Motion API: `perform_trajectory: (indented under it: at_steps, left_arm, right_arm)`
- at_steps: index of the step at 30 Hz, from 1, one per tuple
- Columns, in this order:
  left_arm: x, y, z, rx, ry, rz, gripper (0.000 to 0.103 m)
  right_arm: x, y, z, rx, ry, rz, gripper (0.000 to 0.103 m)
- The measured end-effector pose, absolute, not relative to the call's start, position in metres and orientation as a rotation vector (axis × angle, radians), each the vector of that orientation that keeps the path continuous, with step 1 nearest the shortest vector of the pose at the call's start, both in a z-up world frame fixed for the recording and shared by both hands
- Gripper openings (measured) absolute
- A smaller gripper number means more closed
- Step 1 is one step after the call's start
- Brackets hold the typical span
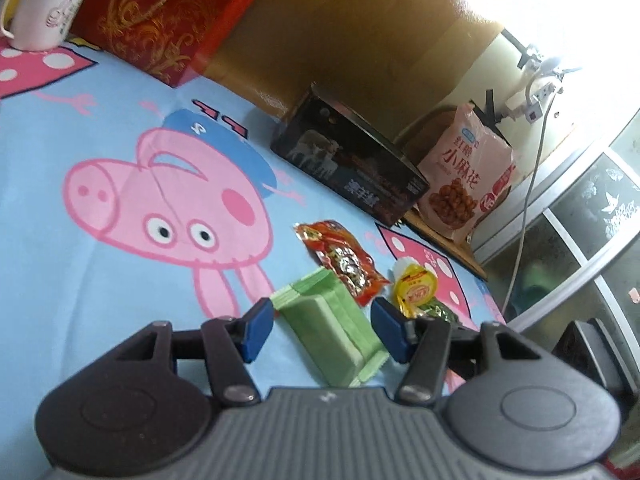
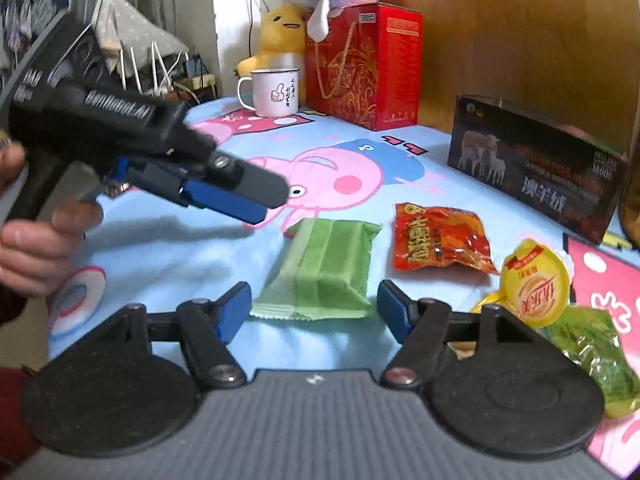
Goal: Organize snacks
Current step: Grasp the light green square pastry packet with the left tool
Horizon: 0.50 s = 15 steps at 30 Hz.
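While both grippers hang low over the cartoon-pig sheet (image 2: pixel 168 256), nothing is actually held. The right gripper (image 2: pixel 314 308) has its blue pads spread wide, with the near end of the green pack (image 2: pixel 324 272) lying flat between them; neither pad touches it. The left gripper (image 1: pixel 320 328) looks at that same green pack (image 1: pixel 332 332) from another angle, jaws parted on either side of it with a gap each side, not pinching. From the right wrist view you can see the left gripper (image 2: pixel 228 200) side-on in a hand (image 2: pixel 36 248), tips just above the sheet left of the pack.

Other snacks sit in a loose cluster: a red pack (image 2: pixel 440 240) just right of the green one, then a yellow jelly cup (image 2: pixel 534 284) tilted against a green crinkly bag (image 2: pixel 592 356). Behind them is a dark box (image 2: pixel 536 168); further back a red box (image 2: pixel 360 64) and a white mug (image 2: pixel 274 94).
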State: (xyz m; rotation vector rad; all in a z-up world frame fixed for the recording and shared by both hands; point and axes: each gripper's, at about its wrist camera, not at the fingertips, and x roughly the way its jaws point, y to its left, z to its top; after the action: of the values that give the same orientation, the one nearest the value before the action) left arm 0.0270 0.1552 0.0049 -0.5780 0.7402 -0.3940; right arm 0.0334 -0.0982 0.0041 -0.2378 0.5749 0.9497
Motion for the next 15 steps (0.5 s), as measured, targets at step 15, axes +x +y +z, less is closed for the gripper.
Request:
perform_trajectory:
  at_steps: [15]
  left_arm:
    - [0.029, 0.132, 0.003, -0.545, 0.756, -0.431, 0.055]
  right_arm:
    - [0.023, -0.091, 0.003, -0.317, 0.473, 0.94, 0.053]
